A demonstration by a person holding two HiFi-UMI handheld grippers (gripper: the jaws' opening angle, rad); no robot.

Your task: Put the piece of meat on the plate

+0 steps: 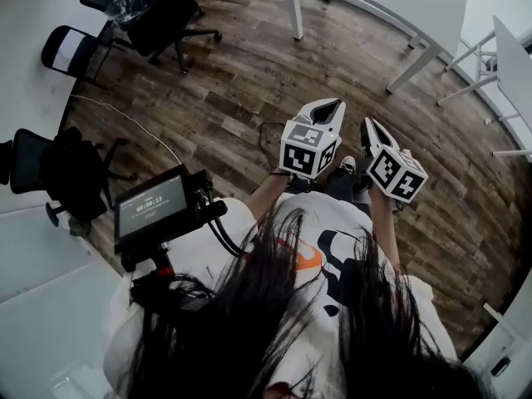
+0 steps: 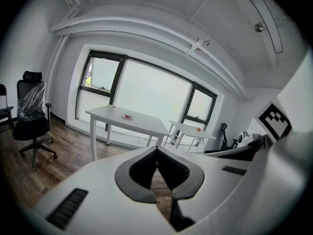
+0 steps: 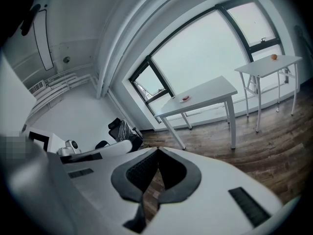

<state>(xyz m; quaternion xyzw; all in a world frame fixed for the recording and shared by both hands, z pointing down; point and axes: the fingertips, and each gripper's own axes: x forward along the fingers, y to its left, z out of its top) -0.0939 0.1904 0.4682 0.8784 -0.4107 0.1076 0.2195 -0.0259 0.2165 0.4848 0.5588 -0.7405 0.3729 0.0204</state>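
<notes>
Far off, a white table (image 2: 142,121) carries a small plate (image 2: 127,116) with something red on it, too small to identify. The right gripper view shows the same table (image 3: 205,94) and plate (image 3: 185,99). My left gripper (image 2: 156,149) is shut, its tips meeting with nothing between them. My right gripper (image 3: 157,150) is shut and empty too. In the head view both grippers are held side by side in front of the person's body, left gripper (image 1: 336,103) and right gripper (image 1: 366,122), above the wooden floor and well short of the table.
A second small white table (image 2: 188,129) holds an orange object (image 2: 198,129) to the right of the first. Black office chairs (image 1: 158,15) stand at the left. A small screen on a mount (image 1: 151,206) sits near the person's left side. A cable (image 1: 125,123) lies on the floor.
</notes>
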